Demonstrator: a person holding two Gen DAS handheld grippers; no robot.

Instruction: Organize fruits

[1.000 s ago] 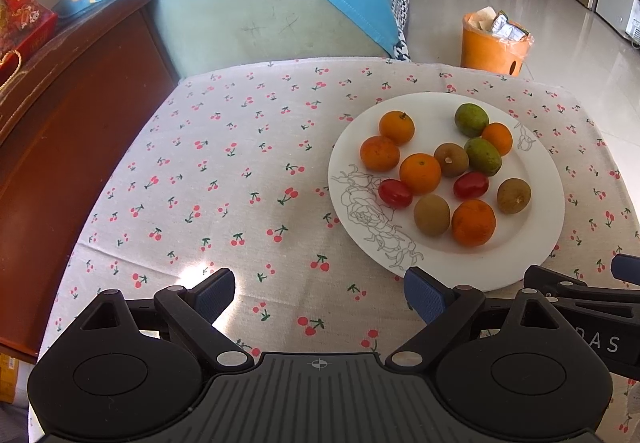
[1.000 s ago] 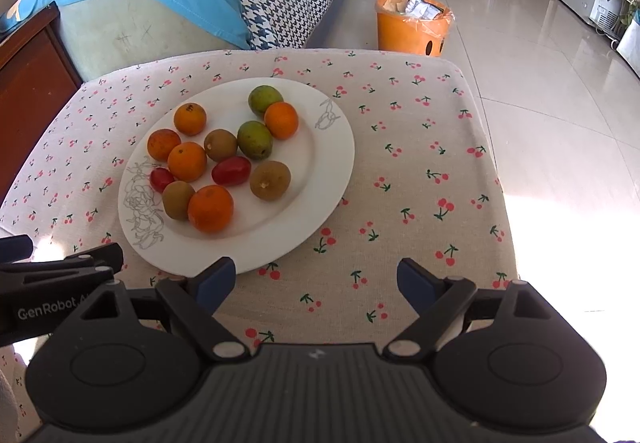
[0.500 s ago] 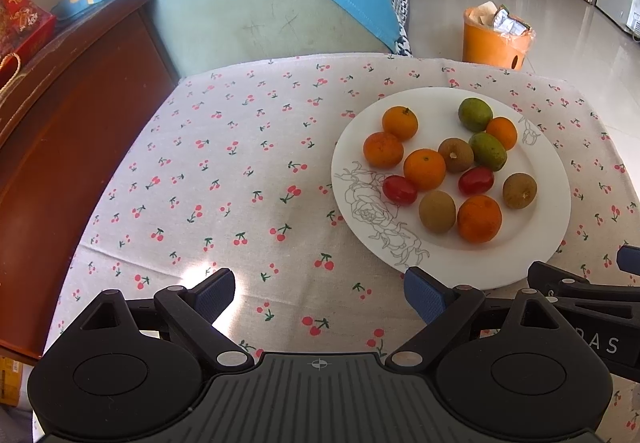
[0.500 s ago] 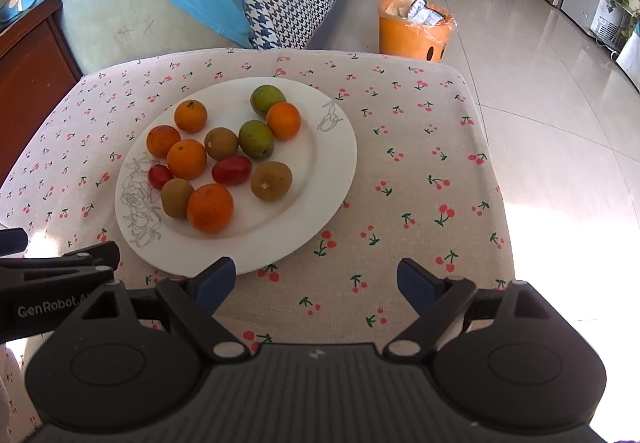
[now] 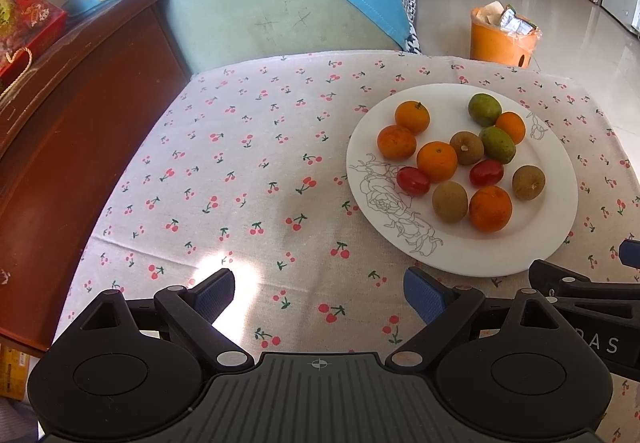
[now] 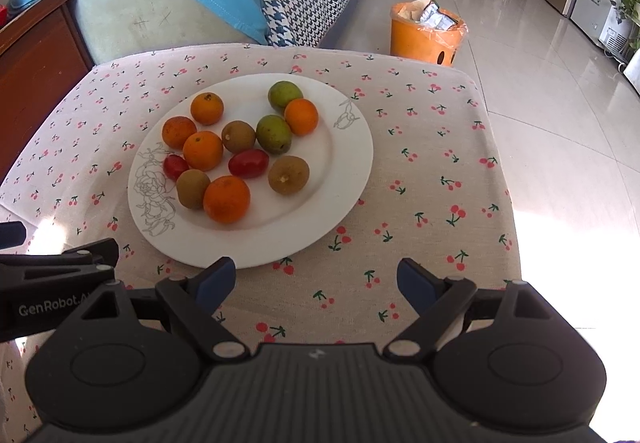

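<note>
White and round, the plate (image 5: 556,243) sits on a table under a cherry-print cloth (image 5: 248,171), ahead and to the right of the left gripper (image 5: 319,293). That gripper's blue-padded jaws stand wide with nothing between them, over bare cloth just short of the plate's near rim. On the plate lie oranges (image 5: 490,208), brown kiwis (image 5: 449,201), two green fruits (image 5: 497,144) and two small red tomatoes (image 5: 413,181), all bunched toward the middle. Part of the right gripper shows at the lower right edge.

From the right wrist, the same plate (image 6: 348,171) lies ahead and to the left of the right gripper (image 6: 316,281), whose jaws also gape wide and empty; its left finger (image 6: 214,281) hangs just at the plate's near rim. An orange bin (image 6: 426,39) stands on the tiled floor beyond the table.
</note>
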